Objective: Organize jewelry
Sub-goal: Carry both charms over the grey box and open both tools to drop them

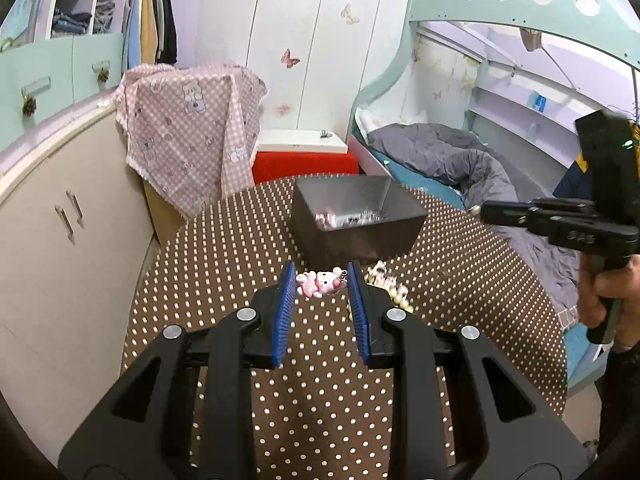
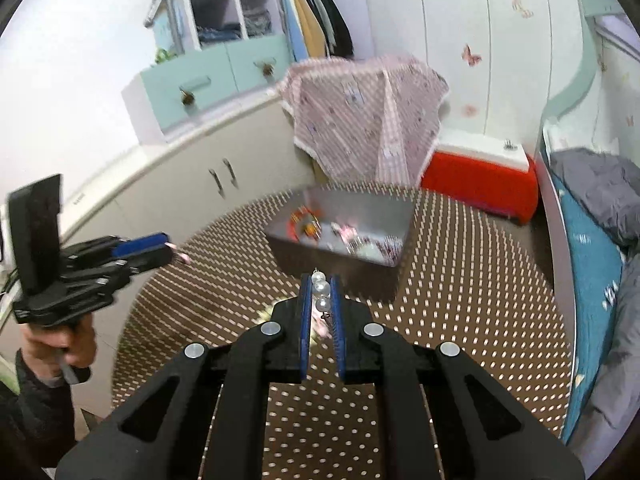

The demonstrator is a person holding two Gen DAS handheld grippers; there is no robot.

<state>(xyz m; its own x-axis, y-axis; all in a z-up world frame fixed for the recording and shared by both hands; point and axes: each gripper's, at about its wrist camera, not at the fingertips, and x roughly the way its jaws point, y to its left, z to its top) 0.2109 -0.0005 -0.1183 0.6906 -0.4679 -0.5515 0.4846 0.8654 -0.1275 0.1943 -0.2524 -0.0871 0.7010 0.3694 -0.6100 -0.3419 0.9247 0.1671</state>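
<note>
Your left gripper [image 1: 321, 280] pointed down toward the polka-dot table [image 1: 240, 248], its two blue pads clenched on a pink-and-white cat charm [image 1: 322, 283] at their tips, held above the cloth. Your right gripper [image 2: 321, 280] also tilted downward, its pads closed on a pearl strand [image 2: 321, 289]; three pearls showed between them, raised clear of the table. One dark grey box [image 2: 340, 252] stood at the table's far side, holding several jewelry pieces too blurred to count. One cluster of pale beads [image 1: 394, 288] lay on the cloth, just right of the left gripper. No legible writing appeared.
</note>
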